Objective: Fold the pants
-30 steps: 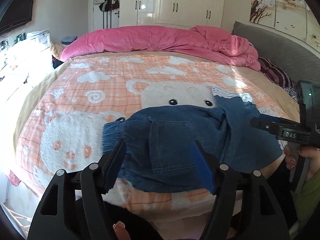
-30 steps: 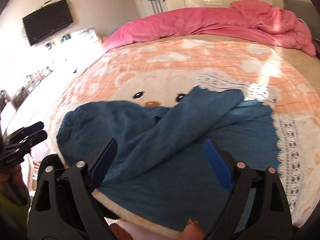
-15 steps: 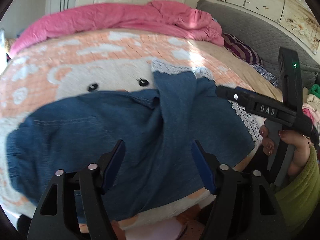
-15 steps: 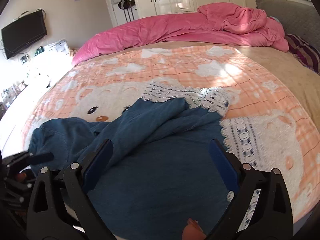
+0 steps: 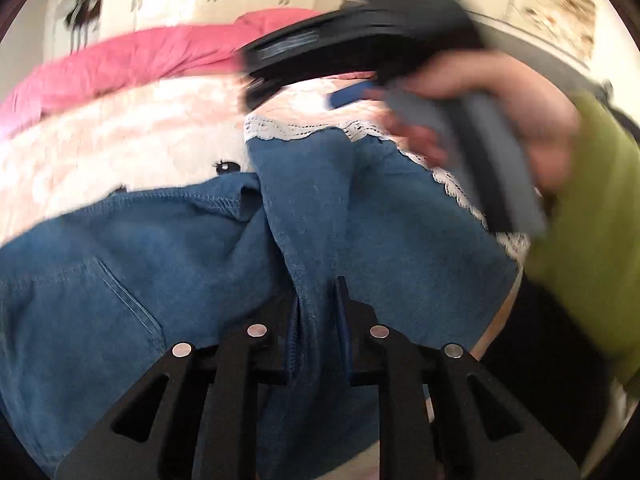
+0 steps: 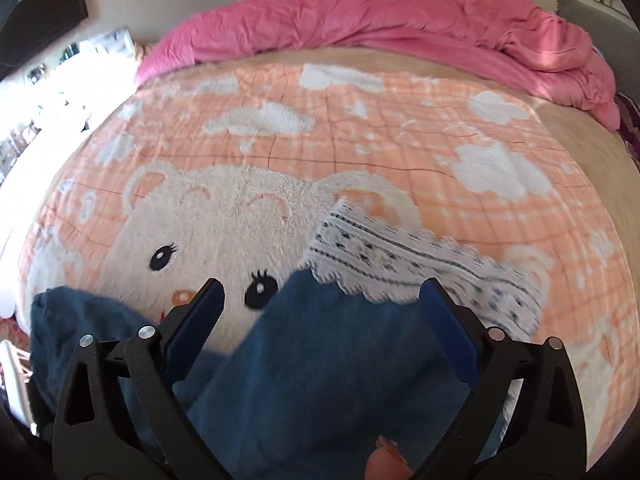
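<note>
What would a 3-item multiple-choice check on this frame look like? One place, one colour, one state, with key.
1. Where do the denim pants lie?
A. on the bear-print blanket
B. on the floor
C. inside the wardrobe

2. What colour is the bunched duvet at the far side of the bed?
A. grey
B. pink
C. white

3. How do the two grippers stand?
A. both open
B. left open, right shut on the pants
C. left shut on the pants, right open

Key:
1 A: the denim is spread over the bear-print blanket, partly covering the bear's face.
2 B: the duvet is pink in both views.
3 C: the left gripper pinches a ridge of denim between its pads, while the right gripper has its fingers wide apart above the cloth.
</note>
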Action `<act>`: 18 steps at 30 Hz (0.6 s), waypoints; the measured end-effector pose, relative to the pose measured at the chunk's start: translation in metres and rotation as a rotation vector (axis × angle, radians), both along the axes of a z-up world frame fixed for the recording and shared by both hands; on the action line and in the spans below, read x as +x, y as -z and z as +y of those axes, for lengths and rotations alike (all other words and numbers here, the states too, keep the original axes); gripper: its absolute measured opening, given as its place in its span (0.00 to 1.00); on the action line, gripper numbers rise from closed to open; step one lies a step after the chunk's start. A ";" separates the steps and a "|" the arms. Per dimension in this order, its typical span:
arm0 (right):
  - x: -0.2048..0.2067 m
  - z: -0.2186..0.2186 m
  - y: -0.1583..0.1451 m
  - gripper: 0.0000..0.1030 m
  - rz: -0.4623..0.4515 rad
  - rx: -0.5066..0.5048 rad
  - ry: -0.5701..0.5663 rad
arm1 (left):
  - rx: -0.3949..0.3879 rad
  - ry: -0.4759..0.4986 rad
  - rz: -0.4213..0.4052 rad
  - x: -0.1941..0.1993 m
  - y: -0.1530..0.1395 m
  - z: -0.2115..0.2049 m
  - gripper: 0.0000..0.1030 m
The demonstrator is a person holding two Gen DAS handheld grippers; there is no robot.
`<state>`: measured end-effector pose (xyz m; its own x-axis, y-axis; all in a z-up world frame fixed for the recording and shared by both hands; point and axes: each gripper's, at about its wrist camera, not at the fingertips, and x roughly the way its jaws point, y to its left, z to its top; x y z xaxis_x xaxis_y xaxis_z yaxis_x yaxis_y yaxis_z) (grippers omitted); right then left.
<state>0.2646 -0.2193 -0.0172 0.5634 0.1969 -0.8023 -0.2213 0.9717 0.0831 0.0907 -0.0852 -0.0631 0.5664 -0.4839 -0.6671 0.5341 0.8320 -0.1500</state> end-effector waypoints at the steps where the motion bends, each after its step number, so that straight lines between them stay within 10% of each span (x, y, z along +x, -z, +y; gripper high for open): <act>1: 0.009 0.006 0.004 0.90 0.017 -0.023 0.008 | -0.010 0.007 0.007 0.000 0.001 0.002 0.15; 8: 0.077 0.029 0.037 0.88 0.167 -0.144 0.065 | -0.059 0.006 0.045 0.003 -0.002 0.008 0.16; 13: 0.081 0.021 0.044 0.12 0.146 -0.177 0.025 | -0.104 0.008 0.051 0.005 -0.005 0.014 0.30; 18: 0.046 -0.018 0.004 0.05 0.040 -0.046 0.069 | -0.168 -0.011 0.083 0.011 -0.005 0.023 0.42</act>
